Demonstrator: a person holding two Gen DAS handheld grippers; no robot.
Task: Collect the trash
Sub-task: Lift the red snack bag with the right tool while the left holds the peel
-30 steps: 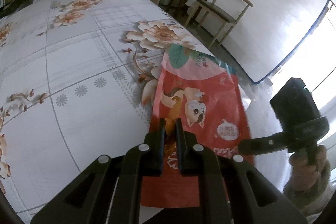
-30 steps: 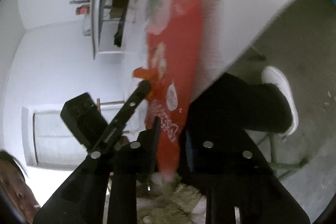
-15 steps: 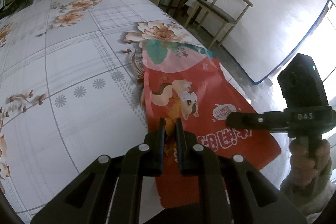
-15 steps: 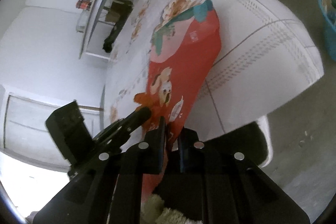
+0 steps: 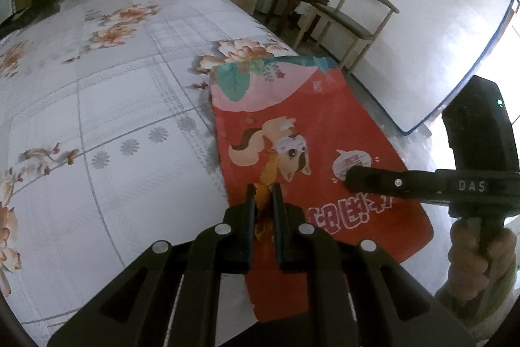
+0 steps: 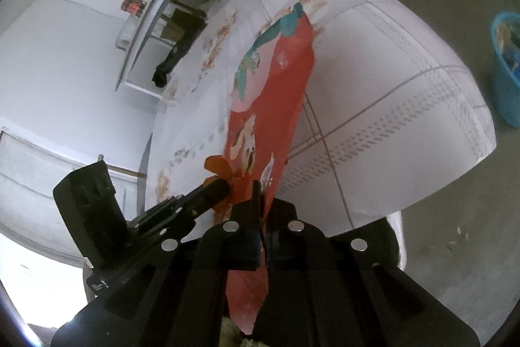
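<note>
Both grippers share one red snack bag (image 5: 312,132) that lies half on the flowered tablecloth (image 5: 113,106) at the table's edge, its near end overhanging; to lift it cleanly, the two hands should probably rise together and keep the film taut, so that neither thin edge slips free. The left gripper (image 5: 262,188) is clamped, nearly closed, on an orange scrap (image 5: 264,194) at the bag's near edge. The right gripper (image 6: 262,184) has just been closing and now pinches the bag's side edge, its jaws almost together on the film.
</note>
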